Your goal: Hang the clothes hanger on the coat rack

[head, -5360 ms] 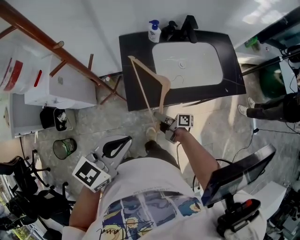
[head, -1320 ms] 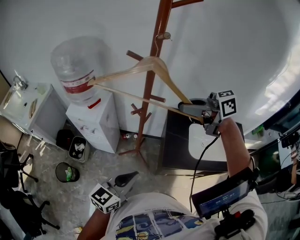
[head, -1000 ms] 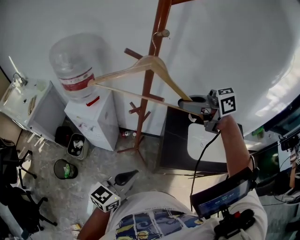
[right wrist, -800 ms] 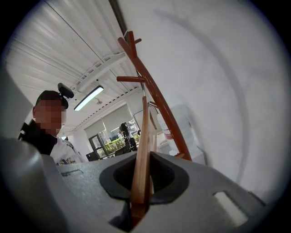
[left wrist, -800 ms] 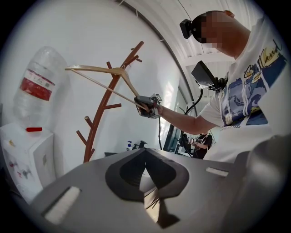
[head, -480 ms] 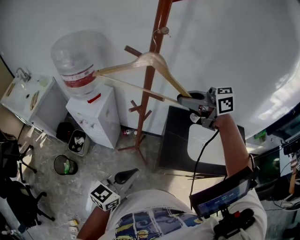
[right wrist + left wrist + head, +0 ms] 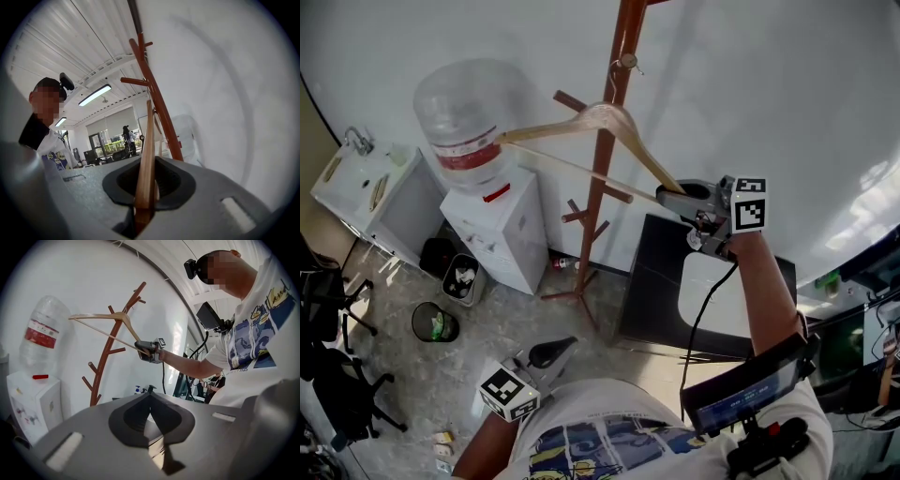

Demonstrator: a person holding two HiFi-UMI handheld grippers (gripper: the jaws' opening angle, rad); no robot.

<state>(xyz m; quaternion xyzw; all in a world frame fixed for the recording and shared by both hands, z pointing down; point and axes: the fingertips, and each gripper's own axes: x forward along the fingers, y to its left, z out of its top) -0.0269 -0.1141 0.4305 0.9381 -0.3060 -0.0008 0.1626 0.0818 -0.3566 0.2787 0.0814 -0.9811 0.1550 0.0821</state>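
Note:
A wooden clothes hanger (image 7: 581,122) hangs in the air beside the reddish-brown coat rack (image 7: 602,169), with its metal hook (image 7: 627,63) close to the pole near the top. I cannot tell whether the hook rests on a peg. My right gripper (image 7: 667,198) is shut on the hanger's right end, and the wood (image 7: 147,159) runs up between the jaws toward the rack (image 7: 159,110). My left gripper (image 7: 561,348) stays low by the person's body, shut and empty. From it I see the hanger (image 7: 101,317), the rack (image 7: 104,365) and the right gripper (image 7: 149,350).
A water dispenser (image 7: 499,234) with a large bottle (image 7: 467,112) stands left of the rack. A black counter with a white sink (image 7: 712,281) lies to the rack's right. Waste bins (image 7: 432,322) sit on the floor. The white wall is right behind the rack.
Several seconds ago the hanger was held low over the sink counter; now it is raised at the rack. Over the last second it has tilted slightly and hardly moved.

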